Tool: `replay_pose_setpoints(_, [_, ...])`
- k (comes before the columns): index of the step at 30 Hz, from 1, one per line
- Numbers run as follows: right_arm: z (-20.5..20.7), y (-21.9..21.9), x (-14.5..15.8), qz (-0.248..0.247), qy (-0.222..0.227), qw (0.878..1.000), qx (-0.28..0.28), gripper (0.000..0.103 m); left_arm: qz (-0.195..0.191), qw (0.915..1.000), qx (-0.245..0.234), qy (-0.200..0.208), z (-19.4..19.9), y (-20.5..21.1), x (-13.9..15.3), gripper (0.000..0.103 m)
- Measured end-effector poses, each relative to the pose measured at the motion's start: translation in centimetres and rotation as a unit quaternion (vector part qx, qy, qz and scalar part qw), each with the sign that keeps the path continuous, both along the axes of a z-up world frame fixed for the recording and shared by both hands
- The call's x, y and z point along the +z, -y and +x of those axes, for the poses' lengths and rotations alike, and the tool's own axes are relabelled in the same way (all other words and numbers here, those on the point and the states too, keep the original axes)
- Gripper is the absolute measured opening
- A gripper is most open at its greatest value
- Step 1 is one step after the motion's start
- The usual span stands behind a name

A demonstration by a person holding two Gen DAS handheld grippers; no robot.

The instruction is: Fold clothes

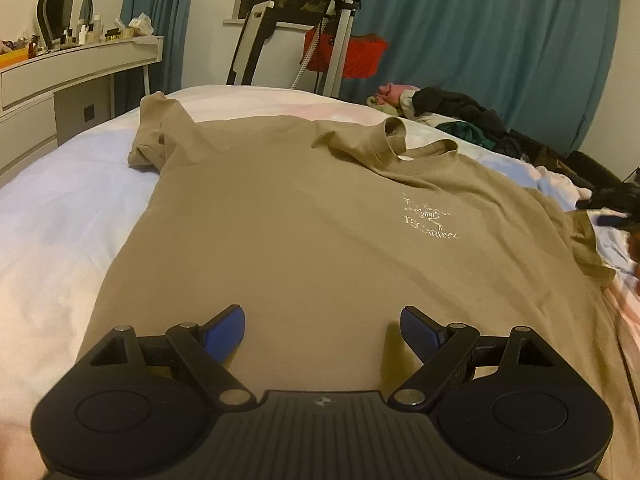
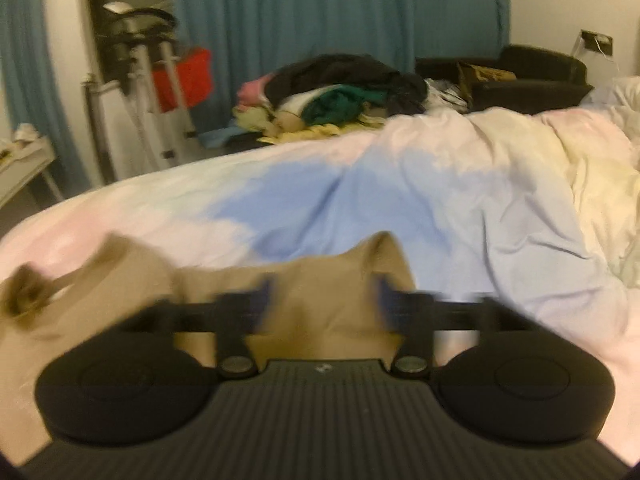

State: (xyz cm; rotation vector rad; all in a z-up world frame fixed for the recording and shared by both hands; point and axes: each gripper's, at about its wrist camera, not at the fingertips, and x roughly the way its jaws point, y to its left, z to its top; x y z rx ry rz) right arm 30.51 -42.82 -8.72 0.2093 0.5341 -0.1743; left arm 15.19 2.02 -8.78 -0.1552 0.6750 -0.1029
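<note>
Tan T-shirt [image 1: 304,216] spread on bed [image 1: 60,216] ahead of left gripper [image 1: 322,330], jaws wide, right gripper [image 2: 324,292] jaws apart astride blurred sleeve [image 2: 340,300].

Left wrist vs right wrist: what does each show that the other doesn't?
Left wrist only: the tan T-shirt's whole front with its chest logo and collar, a white dresser, and the left gripper open above the shirt.
Right wrist only: a dark couch, and the blurred right gripper with fabric between its fingers.
Both: shirt, pastel bedding, clothes pile, teal curtains.
</note>
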Motion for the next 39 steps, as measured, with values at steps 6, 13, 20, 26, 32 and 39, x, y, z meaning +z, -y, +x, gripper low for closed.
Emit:
replay_pose_setpoints(6, [-12.6,-4.7,4.6,0.061,0.04,0.997,0.04,0.083,-0.002,1.0,-0.008,-0.001,-1.6,0.2,0.1,0.087])
replay_pose_setpoints(13, [-27.3,-9.4,8.0,0.087,0.086,0.991,0.061,0.083,-0.002,0.999,-0.042,0.015,-5.5,1.7,2.2,0.087])
replay_pose_setpoints(20, [-35.5,-7.1,8.2,0.143,0.143,0.979,0.014,0.084,-0.072,0.9825,-0.171,-0.015,-11.0,4.9,3.8,0.086])
replay_pose_setpoints(26, [-37.4,-4.9,7.1,0.199,0.154,0.968,-0.01,0.085,-0.091,0.9506,-0.296,-0.018,-14.9,10.5,2.8,0.077])
replay_pose_setpoints(32, [-37.3,-4.5,5.8,0.216,0.136,0.967,-0.002,0.085,-0.06,0.9252,-0.371,-0.053,-15.7,14.0,0.0,0.056])
replay_pose_setpoints(39, [-36.7,-4.9,5.2,0.231,0.12,0.966,0.011,0.085,-0.021,0.9111,-0.407,-0.062,-16.9,16.0,-1.9,0.005])
